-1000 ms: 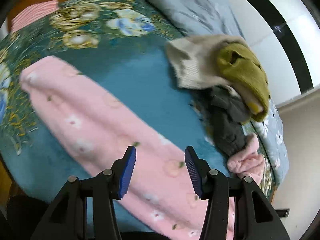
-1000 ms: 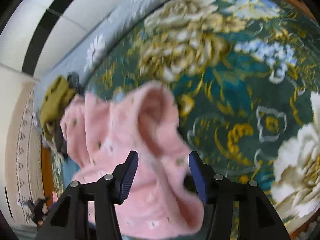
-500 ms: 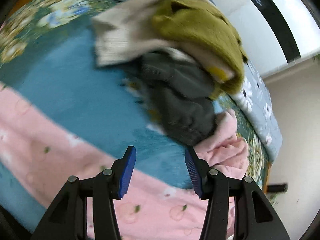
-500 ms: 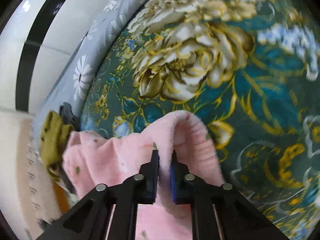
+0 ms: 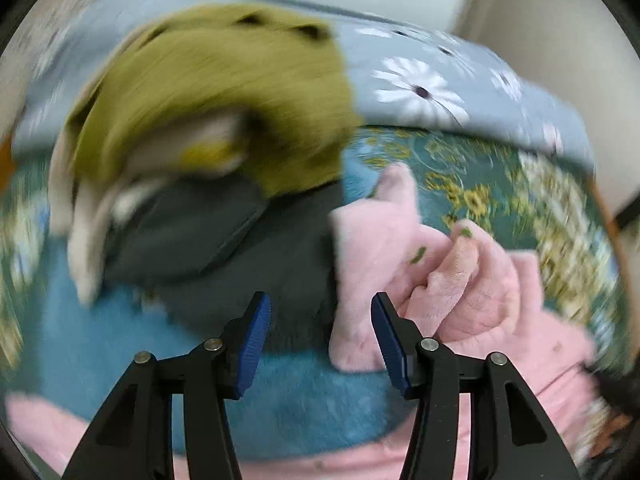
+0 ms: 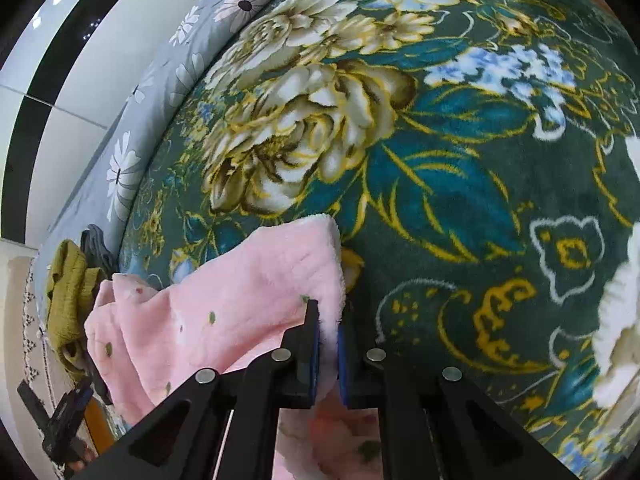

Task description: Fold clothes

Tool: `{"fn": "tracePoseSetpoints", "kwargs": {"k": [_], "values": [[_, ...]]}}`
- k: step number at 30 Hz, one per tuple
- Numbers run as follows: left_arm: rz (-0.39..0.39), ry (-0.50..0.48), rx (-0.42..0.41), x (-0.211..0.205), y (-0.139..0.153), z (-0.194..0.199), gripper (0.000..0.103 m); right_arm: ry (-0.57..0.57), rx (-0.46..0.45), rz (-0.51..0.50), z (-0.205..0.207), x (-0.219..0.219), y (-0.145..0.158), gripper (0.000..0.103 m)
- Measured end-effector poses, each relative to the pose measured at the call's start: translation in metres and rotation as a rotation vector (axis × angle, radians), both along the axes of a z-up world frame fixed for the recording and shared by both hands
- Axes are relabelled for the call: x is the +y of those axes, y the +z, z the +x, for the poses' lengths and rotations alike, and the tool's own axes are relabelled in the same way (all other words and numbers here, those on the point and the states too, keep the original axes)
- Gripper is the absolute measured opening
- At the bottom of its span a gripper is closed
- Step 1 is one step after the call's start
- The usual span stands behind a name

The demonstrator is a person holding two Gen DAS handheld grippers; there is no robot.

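fleece garment [image 6: 240,300] on blanket [image 6: 440,184] | clothes pile [image 5: 208,120] behind garment's bunched end | quilt [image 5: 440,80] behind blanket

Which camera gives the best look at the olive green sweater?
The left wrist view: the olive green sweater fills its upper left, though motion-blurred. The right wrist view shows it only small at the far left edge.

This is a home bedroom. A bed [image 6: 460,208] fills both views, spread with a plush teal blanket [image 6: 440,184] woven with large cream and gold flowers. Along its far edge runs a grey quilt [image 5: 460,80] printed with white daisies. Household laundry lies on the bed: a pink fleece garment [image 6: 240,292], an olive knit sweater [image 5: 224,92] and dark grey clothing [image 5: 224,240]. Beyond stands a glossy white wall [image 6: 80,60] with black bands, and a patterned rug [image 6: 30,320], probably, lies on the floor beside the bed.
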State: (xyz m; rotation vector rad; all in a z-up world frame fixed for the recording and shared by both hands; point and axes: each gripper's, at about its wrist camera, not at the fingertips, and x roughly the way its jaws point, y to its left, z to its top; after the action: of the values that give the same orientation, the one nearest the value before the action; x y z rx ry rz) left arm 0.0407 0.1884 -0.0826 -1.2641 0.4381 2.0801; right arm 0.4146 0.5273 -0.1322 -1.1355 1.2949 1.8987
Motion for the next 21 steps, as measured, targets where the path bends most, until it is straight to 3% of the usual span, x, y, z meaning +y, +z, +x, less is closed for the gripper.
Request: {"fn": "tracePoseSetpoints", "kwargs": {"k": [5, 11, 12, 13, 14, 15, 21], "values": [[-0.102, -0.219, 0.249, 0.051, -0.002, 0.032, 0.054, 0.028, -0.006, 0.018, -0.002, -0.004, 0.011, 0.008], [-0.28, -0.326, 0.348, 0.088, -0.023, 0.035, 0.051, 0.041, -0.006, 0.02, -0.001, -0.014, 0.017, 0.008], [-0.291, -0.338, 0.354, 0.088, -0.024, 0.033, 0.044, 0.041, -0.007, 0.018, -0.001, -0.015, 0.017, 0.008], [-0.301, -0.349, 0.358, 0.087, -0.025, 0.031, 0.019, 0.04, -0.009, 0.016, 0.0, -0.016, 0.016, 0.008], [-0.289, -0.345, 0.337, 0.084, -0.023, 0.028, 0.007, 0.038, -0.013, 0.014, 0.001, -0.017, 0.015, 0.008], [-0.275, -0.339, 0.316, 0.08, -0.02, 0.024, 0.007, 0.033, -0.014, 0.011, 0.002, -0.018, 0.014, 0.008], [-0.013, -0.152, 0.186, 0.016, 0.025, -0.007, 0.005, 0.034, -0.01, 0.014, 0.002, -0.018, 0.02, 0.008]]}}
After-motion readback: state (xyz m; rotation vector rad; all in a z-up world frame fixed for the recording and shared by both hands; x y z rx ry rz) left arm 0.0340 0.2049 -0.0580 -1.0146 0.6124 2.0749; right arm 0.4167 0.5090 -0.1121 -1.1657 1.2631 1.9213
